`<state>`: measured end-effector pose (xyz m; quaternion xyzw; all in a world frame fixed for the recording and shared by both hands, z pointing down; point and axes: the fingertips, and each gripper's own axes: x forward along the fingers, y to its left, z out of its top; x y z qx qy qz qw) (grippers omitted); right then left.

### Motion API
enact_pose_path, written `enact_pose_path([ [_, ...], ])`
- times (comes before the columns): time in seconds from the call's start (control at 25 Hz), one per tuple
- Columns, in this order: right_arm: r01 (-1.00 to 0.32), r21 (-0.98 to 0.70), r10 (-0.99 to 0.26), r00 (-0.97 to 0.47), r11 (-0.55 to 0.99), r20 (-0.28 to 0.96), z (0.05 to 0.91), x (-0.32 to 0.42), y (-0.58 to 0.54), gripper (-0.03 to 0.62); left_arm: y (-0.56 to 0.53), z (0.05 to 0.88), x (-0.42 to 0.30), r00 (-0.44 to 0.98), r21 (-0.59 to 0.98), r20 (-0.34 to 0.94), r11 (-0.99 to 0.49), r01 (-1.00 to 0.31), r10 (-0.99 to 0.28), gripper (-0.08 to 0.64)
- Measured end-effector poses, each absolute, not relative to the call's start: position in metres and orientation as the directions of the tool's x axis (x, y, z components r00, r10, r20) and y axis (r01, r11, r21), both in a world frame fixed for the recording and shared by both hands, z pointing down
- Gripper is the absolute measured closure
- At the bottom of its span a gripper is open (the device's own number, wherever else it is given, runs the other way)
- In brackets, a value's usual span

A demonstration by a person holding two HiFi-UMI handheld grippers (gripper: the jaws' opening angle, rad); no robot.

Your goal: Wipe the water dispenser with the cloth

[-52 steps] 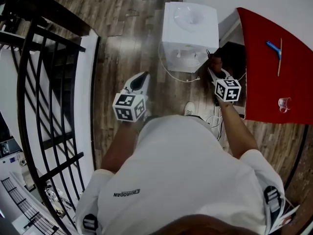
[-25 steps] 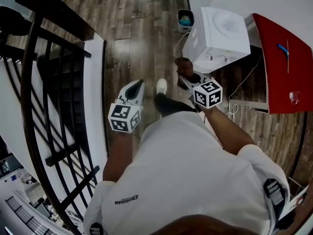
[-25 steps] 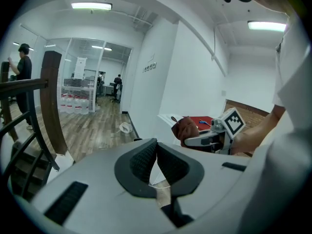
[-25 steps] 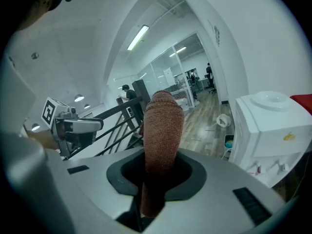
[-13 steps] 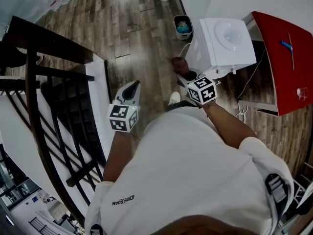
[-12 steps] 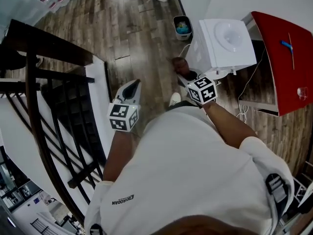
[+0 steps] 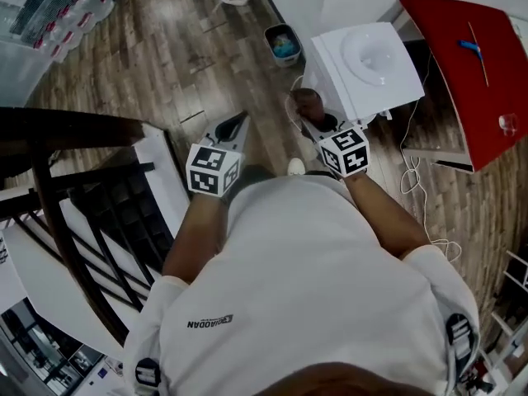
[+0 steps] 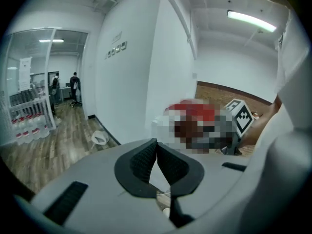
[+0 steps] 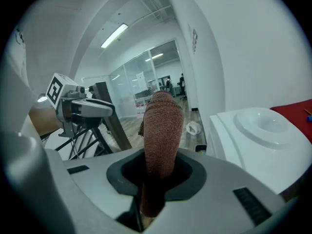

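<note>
The brown cloth [image 9: 161,140] is clamped upright in the right gripper's [image 9: 155,179] jaws, just beside the white water dispenser's [image 9: 258,126] near corner but apart from it. The left gripper's [image 8: 157,162] jaws are pressed together on nothing, over open wooden floor [image 7: 165,64]. A black railing [image 7: 91,221] bounds the left side. Compared with half a second earlier, the cloth is held slightly nearer the dispenser.

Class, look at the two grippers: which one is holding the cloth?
The right gripper: a brown cloth is clamped between its jaws. The left gripper has its jaws closed on nothing.
</note>
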<state>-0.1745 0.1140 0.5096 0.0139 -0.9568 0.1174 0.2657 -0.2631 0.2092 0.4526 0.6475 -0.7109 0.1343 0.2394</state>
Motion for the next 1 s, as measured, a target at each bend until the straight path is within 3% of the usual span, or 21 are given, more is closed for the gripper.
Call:
enact_pose_path([
  [0.28, -0.322, -0.166, -0.183, -0.813, 0.932, 0.552, 0.511, -0.152, 0.075, 0.522, 0.138, 0.456, -0.282, 0.145, 0.145, 0.498, -0.083, -0.986, -0.855, 0.558],
  [0.56, -0.525, -0.098, -0.385, -0.725, 0.845, 0.572, 0.501, -0.177, 0.053, 0.522, 0.103, 0.458, -0.303, 0.357, 0.149, 0.493, -0.328, -0.933, -0.793, 0.558],
  [0.84, -0.641, 0.039, -0.527, -0.593, 0.767, 0.609, 0.500, -0.197, 0.049, 0.522, 0.088, 0.467, -0.338, 0.479, 0.176, 0.470, -0.453, -0.874, -0.742, 0.558],
  [1.0, -0.626, 0.232, -0.587, -0.448, 0.744, 0.674, 0.507, -0.205, 0.050, 0.522, 0.088, 0.477, -0.341, 0.560, 0.196, 0.468, -0.537, -0.820, -0.684, 0.558],
])
